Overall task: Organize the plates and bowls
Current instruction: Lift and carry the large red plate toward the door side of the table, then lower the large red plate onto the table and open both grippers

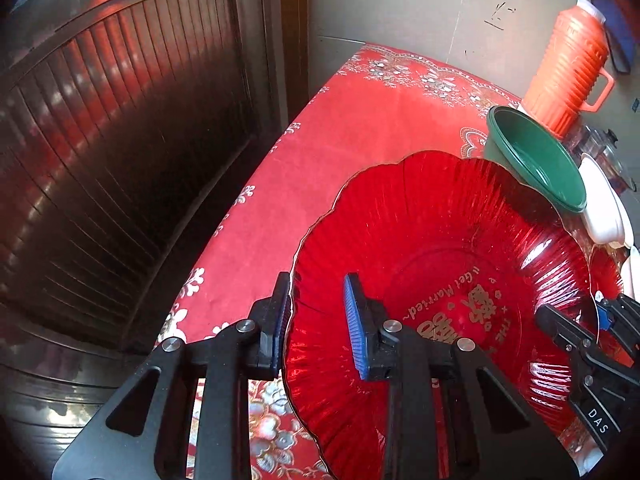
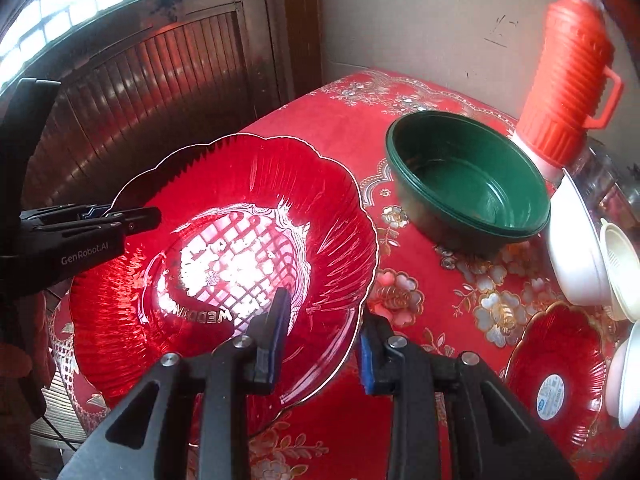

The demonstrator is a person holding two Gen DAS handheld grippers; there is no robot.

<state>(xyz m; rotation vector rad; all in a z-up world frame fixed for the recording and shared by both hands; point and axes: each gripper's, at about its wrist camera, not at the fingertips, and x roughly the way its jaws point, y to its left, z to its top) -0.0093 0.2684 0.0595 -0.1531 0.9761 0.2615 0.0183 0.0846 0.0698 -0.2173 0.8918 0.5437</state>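
The large scalloped red glass plate, pinched at opposite rims by the left hand-held gripper and right hand-held gripper at lower centre, could be slipped or cracked by uneven lifting above the red floral-clothed desk.

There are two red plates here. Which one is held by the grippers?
The large red plate, gripped at opposite rims by both grippers; the small red plate with a sticker lies untouched on the tablecloth.
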